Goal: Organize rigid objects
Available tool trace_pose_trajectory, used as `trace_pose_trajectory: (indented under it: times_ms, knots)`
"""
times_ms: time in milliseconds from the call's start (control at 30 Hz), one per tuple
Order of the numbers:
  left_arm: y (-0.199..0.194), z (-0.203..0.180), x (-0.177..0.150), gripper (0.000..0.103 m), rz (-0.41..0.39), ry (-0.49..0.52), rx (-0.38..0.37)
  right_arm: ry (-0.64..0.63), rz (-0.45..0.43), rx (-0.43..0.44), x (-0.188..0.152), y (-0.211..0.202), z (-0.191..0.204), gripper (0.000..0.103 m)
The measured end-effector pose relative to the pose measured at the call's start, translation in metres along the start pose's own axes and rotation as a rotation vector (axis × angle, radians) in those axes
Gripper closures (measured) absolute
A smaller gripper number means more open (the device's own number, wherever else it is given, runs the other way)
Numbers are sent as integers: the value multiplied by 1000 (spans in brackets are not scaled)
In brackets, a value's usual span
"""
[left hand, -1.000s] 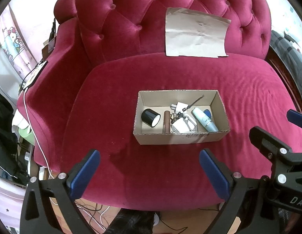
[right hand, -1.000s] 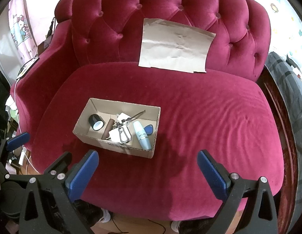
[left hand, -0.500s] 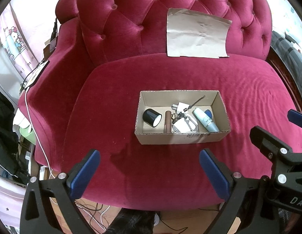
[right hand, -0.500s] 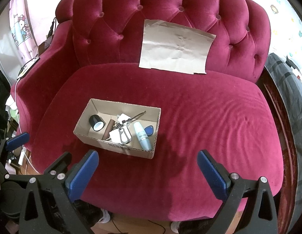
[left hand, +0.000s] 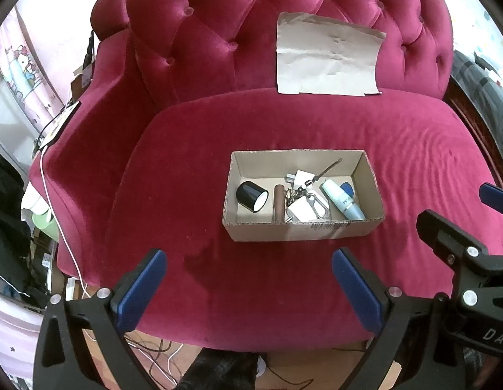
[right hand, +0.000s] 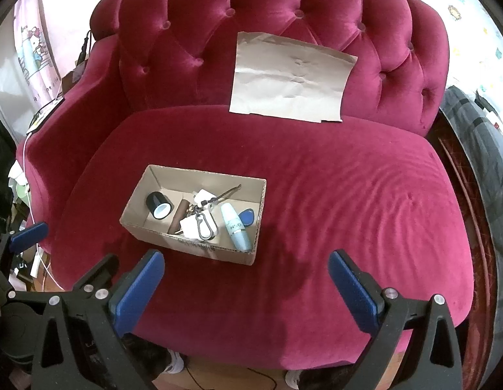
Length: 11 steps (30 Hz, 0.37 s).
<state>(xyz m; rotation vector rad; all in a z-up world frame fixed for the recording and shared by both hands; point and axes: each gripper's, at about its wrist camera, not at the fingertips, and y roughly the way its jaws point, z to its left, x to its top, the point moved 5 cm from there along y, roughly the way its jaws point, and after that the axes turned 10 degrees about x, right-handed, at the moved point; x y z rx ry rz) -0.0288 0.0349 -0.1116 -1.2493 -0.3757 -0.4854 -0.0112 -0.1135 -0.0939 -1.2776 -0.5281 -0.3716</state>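
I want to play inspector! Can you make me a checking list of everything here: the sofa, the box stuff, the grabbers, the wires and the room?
Surface: red velvet sofa seat, bare apart from the box.
Job's things: cardboard box holds black tape roll, brown stick, white plug, carabiner, pale blue tube, blue tag.
Clutter: brown paper against the backrest.
Grippers: left gripper, right gripper, both open, empty.
Cables: white cable beside the armrest.
Surroundings: cartoon curtain.
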Motion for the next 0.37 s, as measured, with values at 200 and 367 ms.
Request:
trace_pose_trajectory:
  times_ms: [200,367]
  knots:
    - [2,-3,1,0,-6,-4,-9,-1,0,-2,0,1,-1,0]
    - [4,-5,4,0,-18,0,-13,7,-7,5,1,3,-2,0]
